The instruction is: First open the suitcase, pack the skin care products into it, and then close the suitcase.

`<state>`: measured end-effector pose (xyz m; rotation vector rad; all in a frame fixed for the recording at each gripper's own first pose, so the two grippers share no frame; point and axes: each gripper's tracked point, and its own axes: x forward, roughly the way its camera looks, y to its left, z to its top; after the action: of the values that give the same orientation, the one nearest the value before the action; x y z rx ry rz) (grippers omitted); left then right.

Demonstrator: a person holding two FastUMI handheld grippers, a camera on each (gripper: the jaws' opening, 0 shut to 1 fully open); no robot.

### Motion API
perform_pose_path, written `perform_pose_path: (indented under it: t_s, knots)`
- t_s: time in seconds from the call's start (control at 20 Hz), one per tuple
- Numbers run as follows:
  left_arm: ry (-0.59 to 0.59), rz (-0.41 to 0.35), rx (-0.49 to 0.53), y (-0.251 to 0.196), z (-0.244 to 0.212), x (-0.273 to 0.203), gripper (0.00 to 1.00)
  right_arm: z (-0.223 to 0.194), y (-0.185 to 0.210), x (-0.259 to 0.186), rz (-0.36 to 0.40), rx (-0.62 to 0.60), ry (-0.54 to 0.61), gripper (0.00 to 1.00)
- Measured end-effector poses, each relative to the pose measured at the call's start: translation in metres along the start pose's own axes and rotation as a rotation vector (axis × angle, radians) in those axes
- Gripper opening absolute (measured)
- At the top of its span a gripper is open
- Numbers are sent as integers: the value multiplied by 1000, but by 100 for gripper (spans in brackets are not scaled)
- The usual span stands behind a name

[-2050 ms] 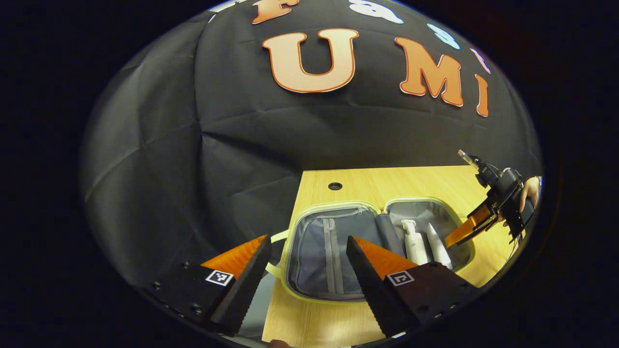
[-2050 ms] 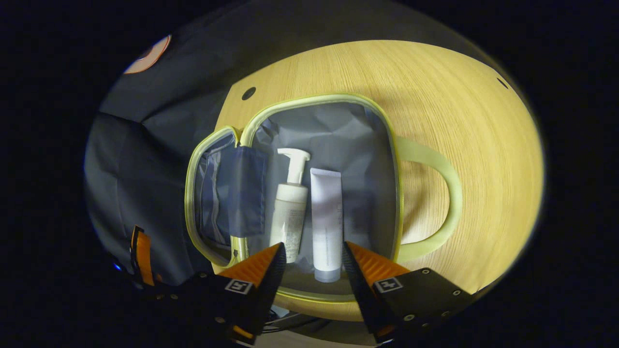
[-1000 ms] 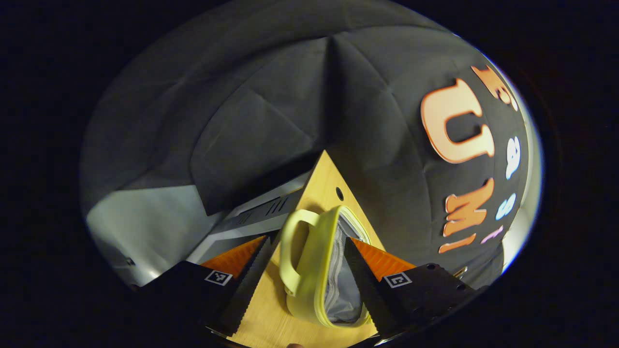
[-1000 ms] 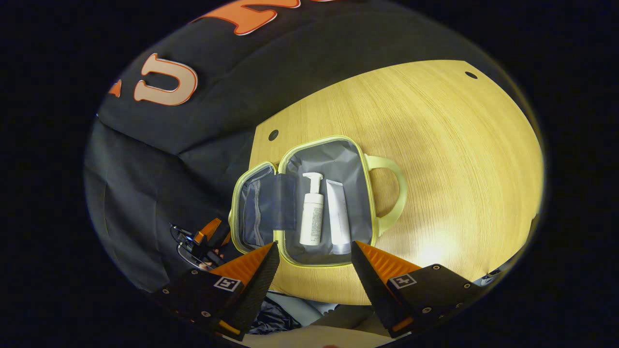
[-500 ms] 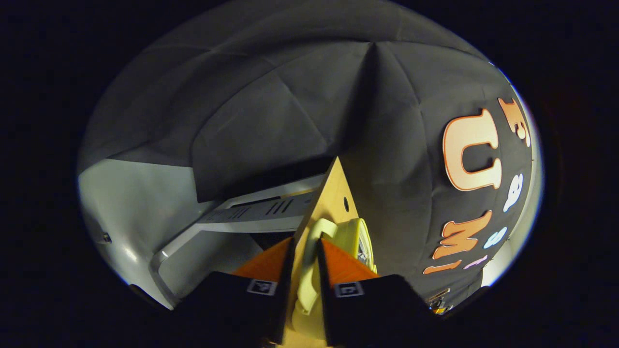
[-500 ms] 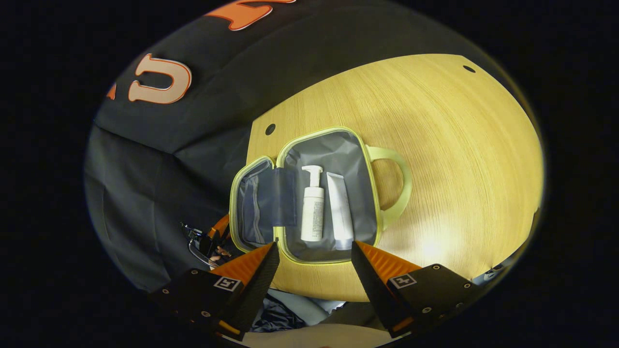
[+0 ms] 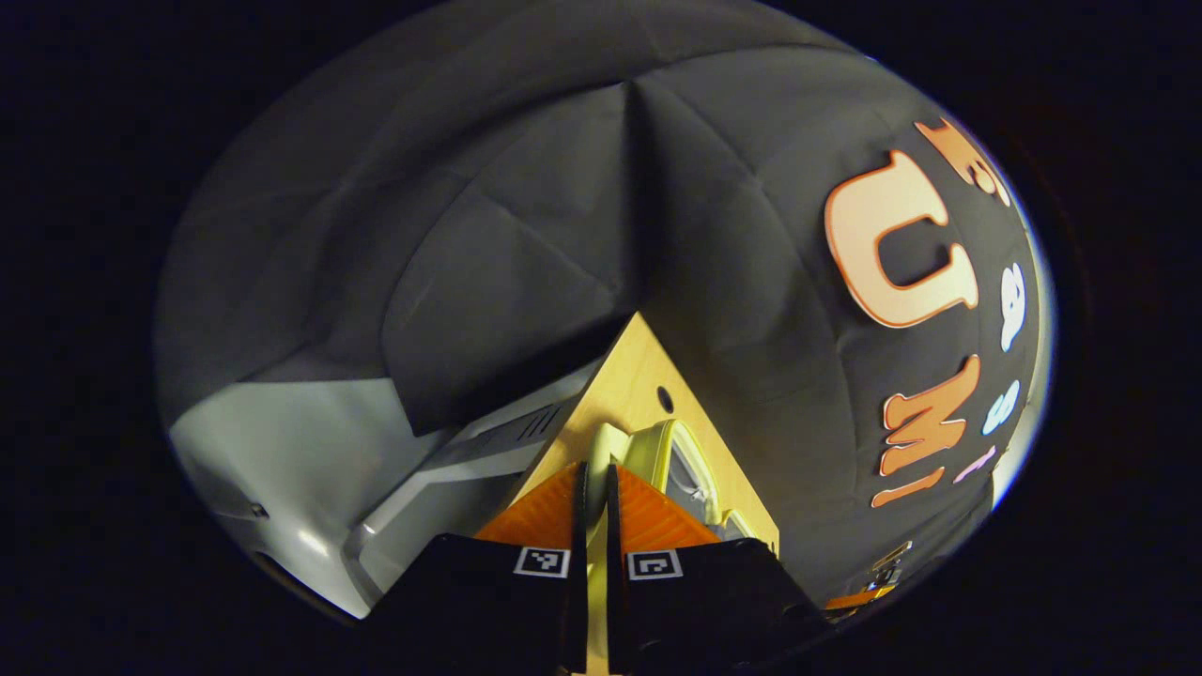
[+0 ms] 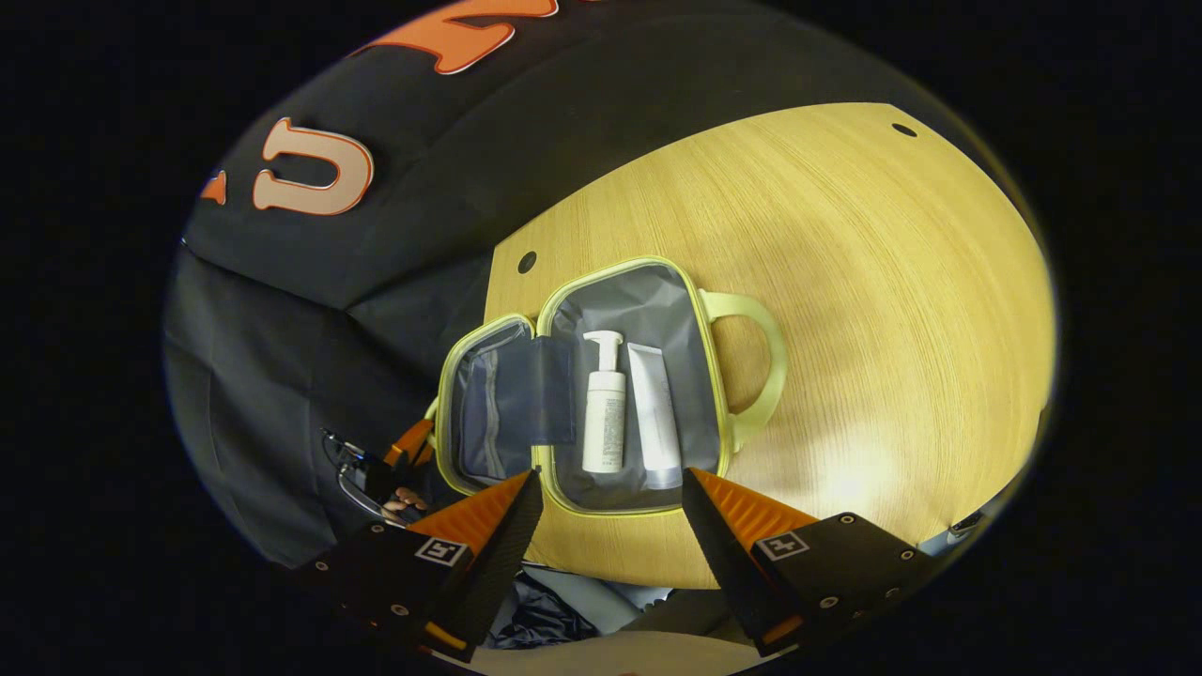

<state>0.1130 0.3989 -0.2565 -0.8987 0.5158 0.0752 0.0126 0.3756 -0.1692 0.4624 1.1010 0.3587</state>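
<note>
Two skin care items lay inside the open suitcase (image 8: 648, 300) on the wooden table (image 8: 873, 310): one white pump bottle (image 8: 604, 408) and one pale tube (image 8: 654, 418), side by side and almost touching. Both ran lengthwise from the near rim toward the far rim, the pump head at the far end and the tube's cap at the near end. The suitcase sat near the table's left end, its grey-lined halves spread flat; a dark inner flap (image 8: 545, 390) hung over the hinge between them. One pale green handle (image 8: 756, 366) stuck out toward the bare tabletop on the right, and a small round hole (image 8: 527, 262) in the table showed just beyond the case's far corner.

The right gripper (image 8: 608, 502) hung above the near rim with its fingers spread wide, holding nothing. In the left gripper view, the left gripper (image 7: 595, 498) had its fingers pinched tight on the lid-side handle (image 7: 601, 451) at the table's left edge. In the right gripper view, that gripper appeared by the lid's outer edge with a hand (image 8: 402, 499) behind it. Dark booth cloth (image 7: 526, 235) hung behind everything.
</note>
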Motion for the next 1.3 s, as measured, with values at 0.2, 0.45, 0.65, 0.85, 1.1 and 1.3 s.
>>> perform_pose_path:
  t_s: [0.2,0.45,0.65,0.85,1.1,1.3]
  knots:
    - [-31,0,167,-81,17,-27,8,6,-10,-9,29,6,-13,96]
    - [-30,-78,344,-223,3,-48,8,21,-34,-32,81,32,-57,96]
    - [-15,-129,411,-315,-45,-45,8,32,-78,-58,102,60,-84,95]
    - [3,-148,458,-373,-103,-36,8,49,-132,-89,119,91,-119,95]
    - [48,-128,497,-426,-188,-5,8,60,-193,-127,128,108,-129,95]
    - [136,-92,550,-440,-264,29,8,66,-234,-154,120,123,-149,95]
